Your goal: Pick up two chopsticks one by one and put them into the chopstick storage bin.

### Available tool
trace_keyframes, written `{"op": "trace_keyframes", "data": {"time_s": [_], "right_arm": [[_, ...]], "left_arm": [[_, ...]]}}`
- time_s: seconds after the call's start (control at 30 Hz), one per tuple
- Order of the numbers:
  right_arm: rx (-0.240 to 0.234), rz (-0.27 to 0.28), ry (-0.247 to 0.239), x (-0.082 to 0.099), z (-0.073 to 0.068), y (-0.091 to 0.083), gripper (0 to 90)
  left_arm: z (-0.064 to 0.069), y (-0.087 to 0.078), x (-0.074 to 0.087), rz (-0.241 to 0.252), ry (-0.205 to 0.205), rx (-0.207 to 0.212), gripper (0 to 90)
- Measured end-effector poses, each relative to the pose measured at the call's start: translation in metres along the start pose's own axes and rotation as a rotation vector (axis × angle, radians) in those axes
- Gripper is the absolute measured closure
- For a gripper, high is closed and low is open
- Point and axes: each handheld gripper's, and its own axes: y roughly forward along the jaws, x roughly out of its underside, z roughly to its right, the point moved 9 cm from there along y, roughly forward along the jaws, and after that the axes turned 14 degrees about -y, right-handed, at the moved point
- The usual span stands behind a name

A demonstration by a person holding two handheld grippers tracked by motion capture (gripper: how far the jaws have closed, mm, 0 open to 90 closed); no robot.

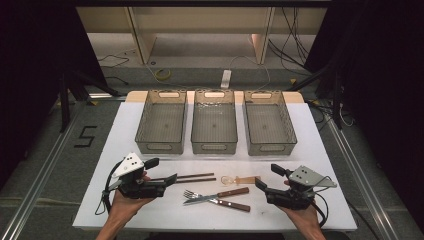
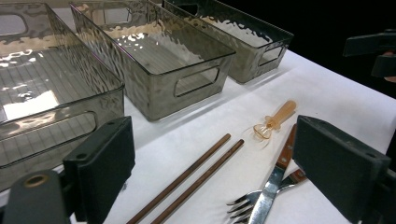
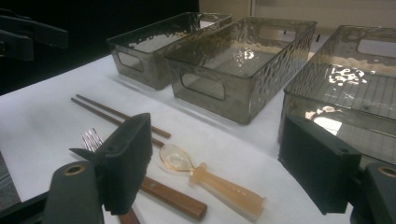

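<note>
High view: chopsticks lay lengthwise just left of the spoon, near tips just beside left tool, wide, empty; right tool wide, empty, right of spoon.

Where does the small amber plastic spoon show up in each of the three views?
High view: the amber spoon lies at centre, in front of the middle bin.
Left gripper view: right of centre, beyond the chopsticks, bowl toward the camera.
Right gripper view: low centre, between the hand-held gripper's jaws, bowl away from the camera.
Shared landmark: the chopsticks, lying next to the spoon's bowl.
</note>
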Motion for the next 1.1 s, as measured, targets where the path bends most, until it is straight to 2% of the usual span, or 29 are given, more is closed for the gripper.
{"op": "trace_keyframes", "data": {"time_s": [0.2,0.3,0.4,0.53,0.57,0.6,0.73,0.83,0.93,0.97,1.1], "right_arm": [[-0.007,-0.001,0.006,0.0,0.0,0.0,26.2],[-0.016,-0.004,0.008,0.001,-0.001,0.001,26.0],[-0.019,0.0,0.008,0.0,-0.002,0.001,26.0],[-0.022,0.001,0.006,0.0,-0.001,0.0,26.4],[-0.022,0.001,0.004,0.0,-0.002,0.001,26.7],[-0.023,0.002,0.003,-0.001,-0.002,0.001,26.9],[-0.027,0.004,0.001,-0.001,-0.002,0.001,26.9],[-0.035,0.003,0.002,-0.001,-0.002,0.0,26.9],[-0.039,0.001,0.003,-0.001,-0.003,0.001,26.9],[-0.041,0.0,0.003,-0.001,-0.003,0.001,26.8],[-0.051,-0.007,0.007,0.0,-0.003,0.001,26.9]], "left_arm": [[0.003,0.002,0.003,-0.028,-0.005,0.021,13.2],[0.003,0.005,0.005,-0.062,0.013,0.004,13.2],[0.005,0.007,0.006,-0.086,0.019,0.005,13.2],[0.005,0.011,0.007,-0.134,0.056,-0.018,13.2],[0.004,0.014,0.009,-0.176,0.076,-0.04,13.2],[0.004,0.014,0.009,-0.176,0.076,-0.04,13.0],[0.001,0.019,0.009,-0.232,0.073,-0.049,13.2],[-0.002,0.023,0.007,-0.263,0.086,-0.065,14.4],[-0.007,0.028,0.009,-0.341,0.101,-0.082,14.4],[-0.008,0.029,0.01,-0.365,0.109,-0.089,14.4],[-0.009,0.034,0.015,-0.469,0.18,-0.136,15.6]]}}
